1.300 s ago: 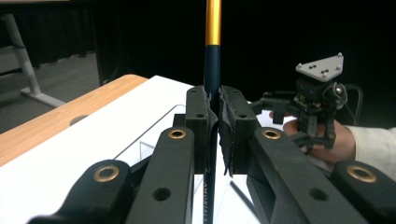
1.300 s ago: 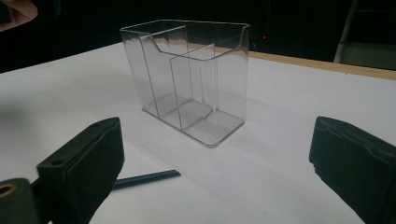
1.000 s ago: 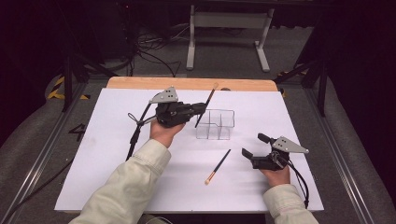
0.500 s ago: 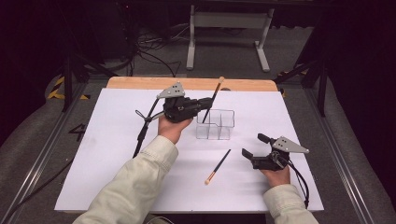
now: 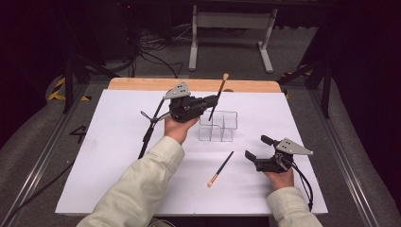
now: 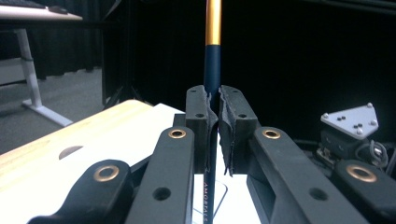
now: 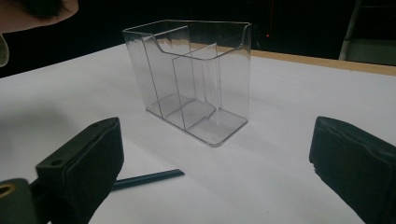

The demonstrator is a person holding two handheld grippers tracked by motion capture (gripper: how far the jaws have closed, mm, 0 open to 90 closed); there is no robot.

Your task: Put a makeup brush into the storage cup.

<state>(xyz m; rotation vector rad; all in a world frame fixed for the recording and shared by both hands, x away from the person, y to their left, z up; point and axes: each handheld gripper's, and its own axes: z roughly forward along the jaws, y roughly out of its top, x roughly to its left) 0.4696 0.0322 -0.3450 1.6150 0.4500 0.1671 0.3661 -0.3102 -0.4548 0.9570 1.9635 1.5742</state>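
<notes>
Left gripper (image 5: 211, 100) clamped on upright brush (image 5: 217, 97)

One printed text is legible. In the left gripper view, the dark blue handle of the brush (image 6: 212, 65), clamped between the pads of the left claw (image 6: 213, 112), carries small pale lettering running lengthwise along the handle, just below the pads. It reads "AMORTALS"; the characters beyond that are cut off at the frame's lower edge. In the high view, a dark mark on the floor (image 5: 78, 132) left of the bench resembles a "4".
</notes>
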